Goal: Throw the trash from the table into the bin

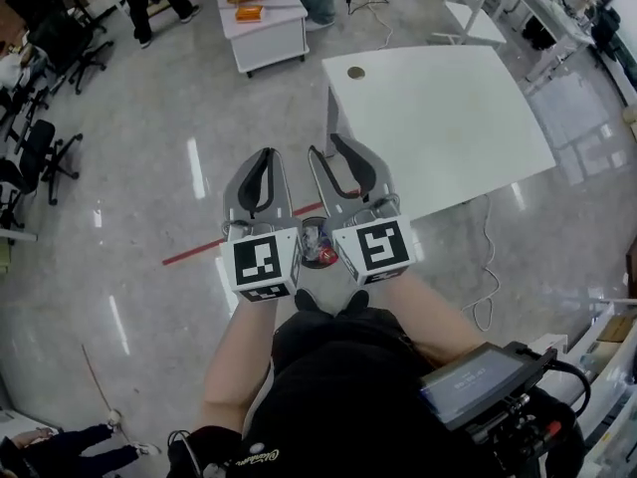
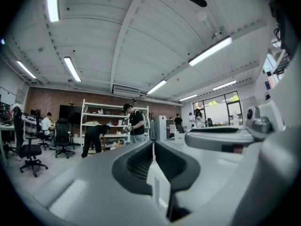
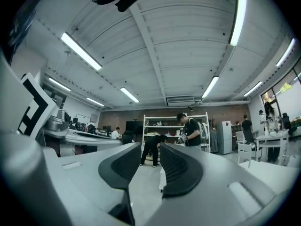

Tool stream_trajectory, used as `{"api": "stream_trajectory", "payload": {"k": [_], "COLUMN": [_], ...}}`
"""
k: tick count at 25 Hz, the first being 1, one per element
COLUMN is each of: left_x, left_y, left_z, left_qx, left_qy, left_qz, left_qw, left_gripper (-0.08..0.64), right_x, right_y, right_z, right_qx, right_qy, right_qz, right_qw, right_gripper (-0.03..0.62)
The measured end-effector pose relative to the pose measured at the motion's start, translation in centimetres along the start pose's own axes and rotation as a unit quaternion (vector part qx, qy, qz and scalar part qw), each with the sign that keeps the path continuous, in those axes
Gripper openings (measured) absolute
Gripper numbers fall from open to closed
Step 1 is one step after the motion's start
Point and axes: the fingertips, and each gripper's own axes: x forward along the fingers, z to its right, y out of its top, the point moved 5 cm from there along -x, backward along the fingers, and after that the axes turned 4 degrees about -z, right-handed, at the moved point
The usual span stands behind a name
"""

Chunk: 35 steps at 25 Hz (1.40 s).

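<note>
- Grey glossy floor crossed by a red tape line fills your head view. A white rectangular table stands ahead on the right, bare except for a small round brown spot at its near corner.
- What looks like a round bin with something red inside sits on the floor between your marker cubes. Only this view shows it.
- In your left gripper view the black pads touch, with nothing between them. White metal shelving and people stand beyond.
- In your right gripper view the pads stand a narrow gap apart and hold nothing, and floor shows through the gap. Ceiling strip lights run overhead.
</note>
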Motion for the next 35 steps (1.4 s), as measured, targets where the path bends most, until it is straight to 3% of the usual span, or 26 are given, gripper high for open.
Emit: {"api": "stream_trajectory", "payload": {"k": [4, 11, 35], "left_x": [0.1, 1.2, 1.5], "left_y": [3.0, 2.1, 2.0], "left_z": [2.9, 4.9, 5.2], "left_qx": [0.005, 0.009, 0.013], "left_qy": [-0.023, -0.049, -0.054], "left_qz": [0.021, 0.015, 0.011], "left_qw": [0.9995, 0.9986, 0.9984], "left_gripper": [0.018, 0.018, 0.018], "right_x": [-2.2, -2.8, -2.8], "right_y": [2.4, 1.6, 0.7], "right_z": [2.4, 4.3, 4.6], "right_qx": [-0.006, 0.006, 0.001], "right_qy": [-0.022, -0.044, -0.053], "right_qz": [0.017, 0.022, 0.002], "right_qw": [1.0, 0.999, 0.999], "right_gripper": [0.124, 0.126, 0.104]}}
